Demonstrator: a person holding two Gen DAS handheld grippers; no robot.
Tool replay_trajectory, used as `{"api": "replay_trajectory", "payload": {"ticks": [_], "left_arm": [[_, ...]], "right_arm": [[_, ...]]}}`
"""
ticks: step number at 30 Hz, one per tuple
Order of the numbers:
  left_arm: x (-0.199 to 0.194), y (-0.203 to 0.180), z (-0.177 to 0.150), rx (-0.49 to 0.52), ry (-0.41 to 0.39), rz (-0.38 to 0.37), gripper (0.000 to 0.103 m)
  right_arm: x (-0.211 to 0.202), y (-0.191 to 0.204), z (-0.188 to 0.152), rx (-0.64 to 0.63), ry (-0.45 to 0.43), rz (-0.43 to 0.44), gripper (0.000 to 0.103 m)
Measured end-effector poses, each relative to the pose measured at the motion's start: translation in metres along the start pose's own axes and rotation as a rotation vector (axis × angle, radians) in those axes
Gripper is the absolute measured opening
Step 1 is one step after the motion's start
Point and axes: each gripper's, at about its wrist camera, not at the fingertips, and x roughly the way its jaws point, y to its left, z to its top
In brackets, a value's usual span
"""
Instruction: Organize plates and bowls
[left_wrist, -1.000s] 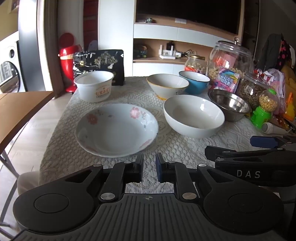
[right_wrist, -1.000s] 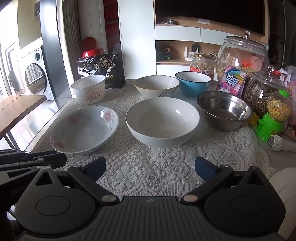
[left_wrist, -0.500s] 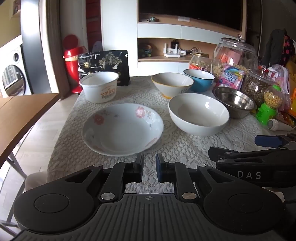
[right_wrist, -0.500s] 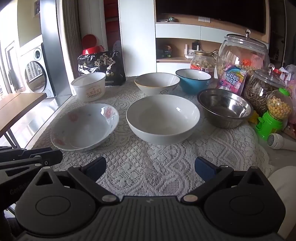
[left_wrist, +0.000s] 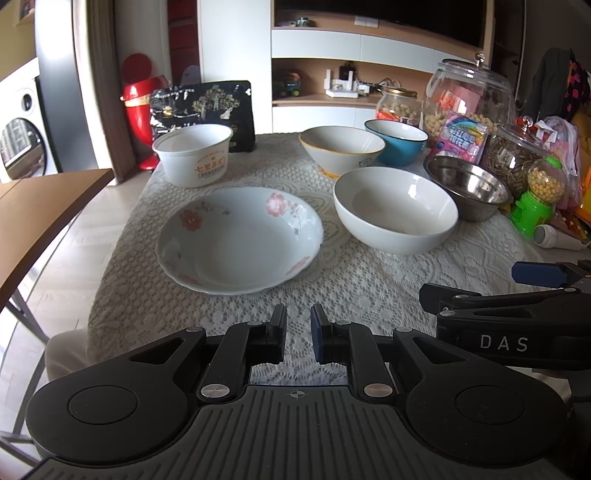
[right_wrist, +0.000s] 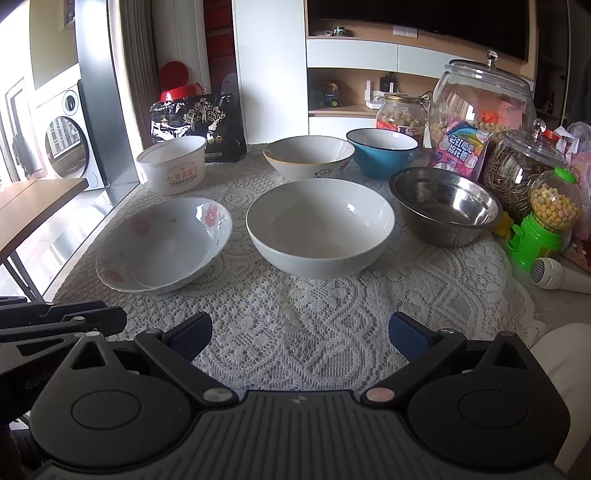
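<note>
While both grippers are hovering over the near edge of the lace-covered table (right_wrist: 295, 332), nothing is sitting between their fingers. The left gripper (left_wrist: 298, 334) is holding its jaws almost together, a narrow gap showing and nothing gripped. The right gripper (right_wrist: 300, 334) is holding its jaws wide apart, also empty.

Six vessels are resting on the cloth, none stacked. The floral plate (left_wrist: 240, 240) is lying toward the near left edge, just beyond the left gripper. The white bowl (right_wrist: 320, 225) is sitting at the middle of the table, beside the plate and apart from it. The steel bowl (right_wrist: 445, 205) is standing toward the right edge, near the white bowl. Along the far edge, the printed paper bowl (left_wrist: 192, 153) is occupying the far left corner, the cream bowl (right_wrist: 308, 155) is sitting at the middle, and the blue bowl (right_wrist: 382, 151) is standing just beside it to the right; whether they touch I cannot tell. Glass jars (right_wrist: 480, 99) are crowding the far right corner.
</note>
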Motion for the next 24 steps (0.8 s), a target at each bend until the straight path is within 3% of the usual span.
{"api": "replay_trajectory", "payload": {"ticks": [24], "left_arm": [[-0.0004,-0.0005,-0.0009,-0.006,0.001,0.002,0.017]], "right_arm": [[-0.0030,-0.0003,-0.0014,-0.001,-0.009,-0.011,0.102]]}}
